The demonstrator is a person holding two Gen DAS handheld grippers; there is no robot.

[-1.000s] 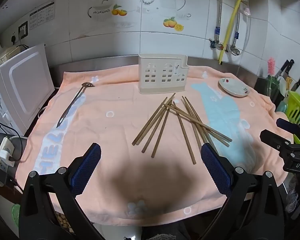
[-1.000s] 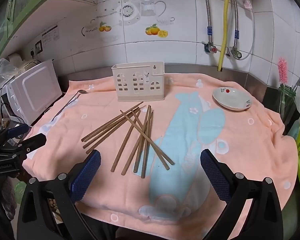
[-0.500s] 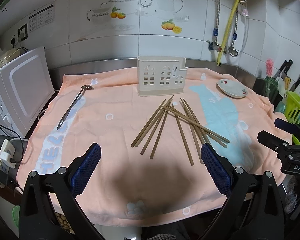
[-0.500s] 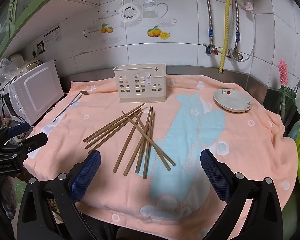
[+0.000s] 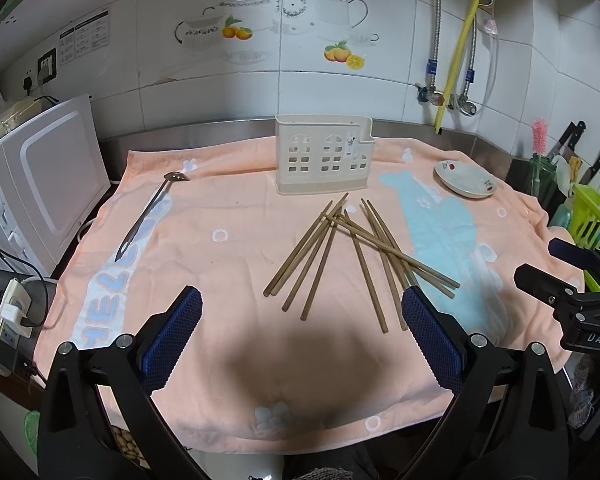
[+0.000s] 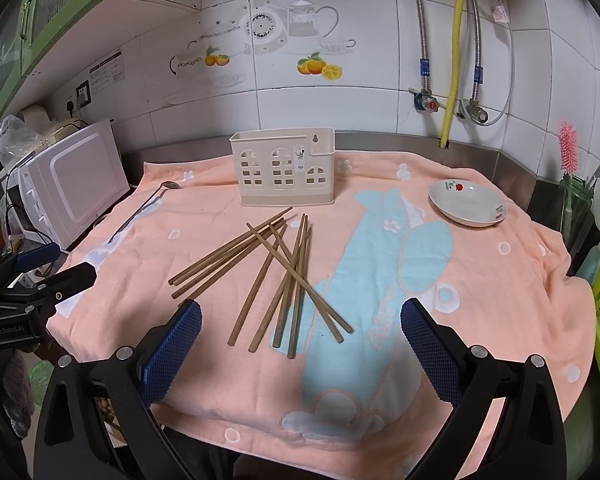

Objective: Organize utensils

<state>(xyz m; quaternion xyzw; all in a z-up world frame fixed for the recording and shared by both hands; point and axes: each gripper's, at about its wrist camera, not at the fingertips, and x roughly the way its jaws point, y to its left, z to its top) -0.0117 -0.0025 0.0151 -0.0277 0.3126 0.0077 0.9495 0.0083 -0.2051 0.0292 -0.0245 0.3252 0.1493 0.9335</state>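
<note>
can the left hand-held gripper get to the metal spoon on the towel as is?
Probably yes. The left hand-held gripper is open and empty, and the spoon lies alone on the towel, apart from the chopsticks. Nothing stands between; the microwave sits close beside it.

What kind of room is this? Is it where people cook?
Most likely a home kitchen. A microwave sits on the counter, knives stand by a green dish rack, and chopsticks and a utensil holder lie on a towel.

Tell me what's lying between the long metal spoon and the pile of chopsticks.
Nothing: between the spoon and the chopsticks there is only bare peach towel, clearest in the left wrist view.
</note>
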